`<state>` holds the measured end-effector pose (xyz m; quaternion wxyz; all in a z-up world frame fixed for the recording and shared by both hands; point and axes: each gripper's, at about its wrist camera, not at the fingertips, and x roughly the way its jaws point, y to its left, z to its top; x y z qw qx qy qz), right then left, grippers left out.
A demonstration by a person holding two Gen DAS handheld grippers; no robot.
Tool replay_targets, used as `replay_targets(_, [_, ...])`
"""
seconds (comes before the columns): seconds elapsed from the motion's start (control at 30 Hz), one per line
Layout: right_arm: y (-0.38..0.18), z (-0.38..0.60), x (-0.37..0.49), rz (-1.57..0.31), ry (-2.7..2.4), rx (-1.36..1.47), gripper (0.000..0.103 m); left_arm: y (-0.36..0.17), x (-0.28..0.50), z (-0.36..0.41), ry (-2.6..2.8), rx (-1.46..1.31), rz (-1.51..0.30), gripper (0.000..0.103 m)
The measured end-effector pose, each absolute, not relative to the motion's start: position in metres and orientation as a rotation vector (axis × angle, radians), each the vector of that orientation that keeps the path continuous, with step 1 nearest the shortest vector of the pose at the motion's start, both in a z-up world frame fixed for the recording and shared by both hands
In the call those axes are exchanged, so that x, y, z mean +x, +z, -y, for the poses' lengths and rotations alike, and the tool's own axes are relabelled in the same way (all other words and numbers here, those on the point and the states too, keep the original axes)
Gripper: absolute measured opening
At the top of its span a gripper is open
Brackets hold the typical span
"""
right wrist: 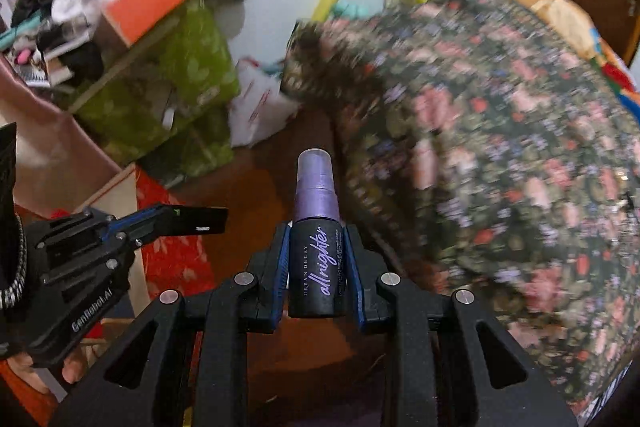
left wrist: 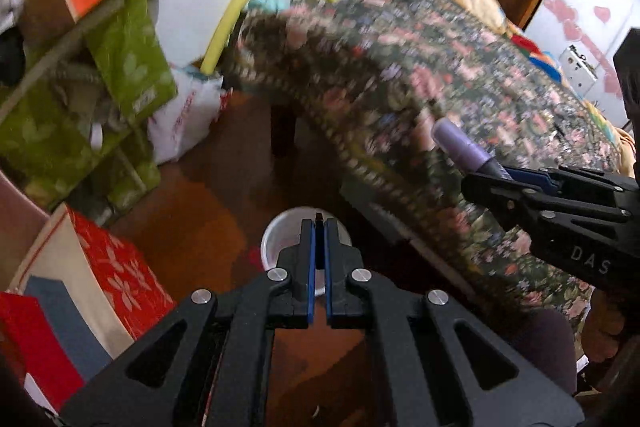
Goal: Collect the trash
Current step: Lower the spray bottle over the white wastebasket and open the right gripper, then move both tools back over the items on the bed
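Open wood floor point(right wrist: 256, 183) runs between floral bedspread point(right wrist: 500, 155) and green boxes point(right wrist: 188, 75).

The spray bottle point(right wrist: 317, 251) carried "URBAN DECAY" in small pale capitals and "all nighter" in purple script running up its dark body; a finer line beside that was too small to read. The left gripper point(right wrist: 208, 218) bore "GenRobot.AI" in white on its black housing. In the left wrist view, the right gripper point(left wrist: 486, 183) showed the pale letters "DAS" on its side, cut off at the edge.
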<state>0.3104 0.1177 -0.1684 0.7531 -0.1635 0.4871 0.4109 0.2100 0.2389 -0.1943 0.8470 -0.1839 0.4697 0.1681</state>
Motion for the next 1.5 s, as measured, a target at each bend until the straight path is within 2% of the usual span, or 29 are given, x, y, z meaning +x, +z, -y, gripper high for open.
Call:
replay_targets(0.33, [-0.203,-0.168,0.323,-1.146,0.928,-0.424,0.024,-0.237,0.233,-0.261,0.323,-0.475,-1.068,0.003])
replay_targets(0.37, [-0.202,-0.17,0.325,-1.144,0.933,-0.42,0.024,-0.238,0.236,-0.261,0.322,-0.475,-1.071,0.005])
replay_targets(0.43, [-0.202,-0.173,0.329,-1.149,0.932,-0.416,0.027,-0.239,0.24,-0.262,0.351,-0.441,-1.083,0.021])
replay_targets(0.5, [-0.203,-0.176,0.332,-1.155,0.926,-0.418,0.037,-0.237,0.241,-0.261,0.381,-0.413,-1.077,0.03])
replay_targets(0.53, [-0.202,-0.175,0.332,-1.146,0.916,-0.422,0.04,-0.236,0.24,-0.26,0.384,-0.411,-1.07,0.03])
replay_targets(0.87, [-0.186,-0.152,0.325,-1.07,0.887,-0.446,0.04,-0.208,0.227,-0.249,0.387,-0.394,-1.018,0.03])
replay_targets(1.03, [-0.164,-0.127,0.325,-1.037,0.872,-0.395,0.04,-0.175,0.22,-0.233,0.389,-0.365,-0.951,0.03])
replay_targets(1.5, [-0.07,-0.006,0.327,-0.749,0.733,-0.262,0.04,-0.07,0.228,-0.139,0.324,-0.231,-0.71,0.03])
